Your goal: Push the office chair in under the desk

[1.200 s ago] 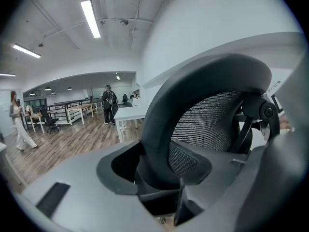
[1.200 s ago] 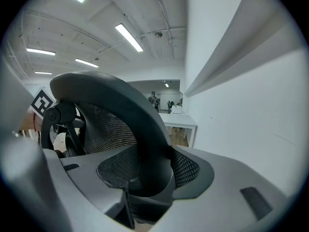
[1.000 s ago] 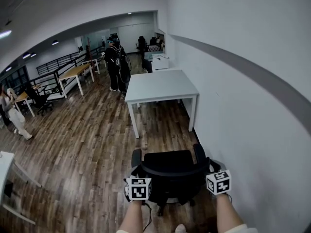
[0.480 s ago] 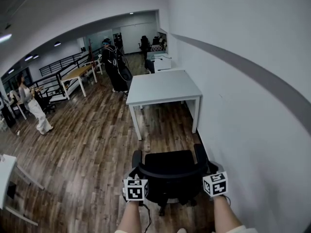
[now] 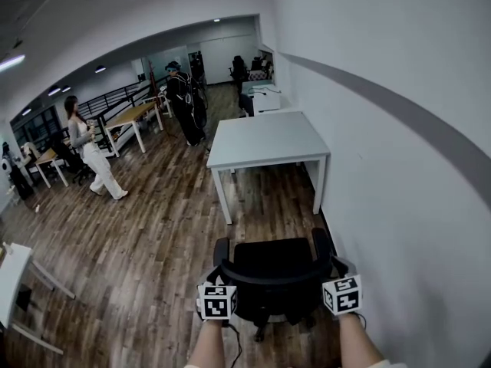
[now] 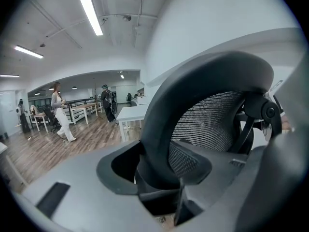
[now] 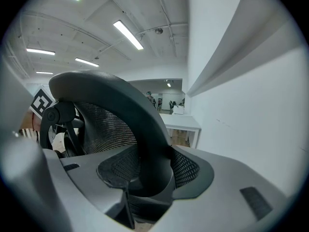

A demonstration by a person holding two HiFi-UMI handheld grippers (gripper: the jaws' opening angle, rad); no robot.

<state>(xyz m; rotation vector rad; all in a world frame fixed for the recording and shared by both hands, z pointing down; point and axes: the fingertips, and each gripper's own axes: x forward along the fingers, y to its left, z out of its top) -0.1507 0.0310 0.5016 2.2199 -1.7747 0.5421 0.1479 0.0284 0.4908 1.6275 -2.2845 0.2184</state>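
The black office chair [image 5: 272, 274] stands on the wood floor just in front of me, its seat facing the white desk [image 5: 268, 140] beside the right wall. My left gripper [image 5: 222, 281] is shut on the left side of the chair's curved backrest frame [image 6: 159, 124]. My right gripper [image 5: 332, 273] is shut on the right side of that frame [image 7: 145, 124]. In both gripper views the mesh back fills the space between the jaws. The desk [image 7: 182, 123] shows beyond the backrest, a short gap from the chair.
The white wall [image 5: 399, 205] runs close along the chair's right side. A person in white [image 5: 92, 156] walks at the left, and another in black [image 5: 184, 102] stands past the desk. Wooden tables [image 5: 130, 117] line the far left. A white table corner [image 5: 11, 263] sits near left.
The chair and both grippers have advanced a little toward the desk. The person in white has walked from the far left further into the room.
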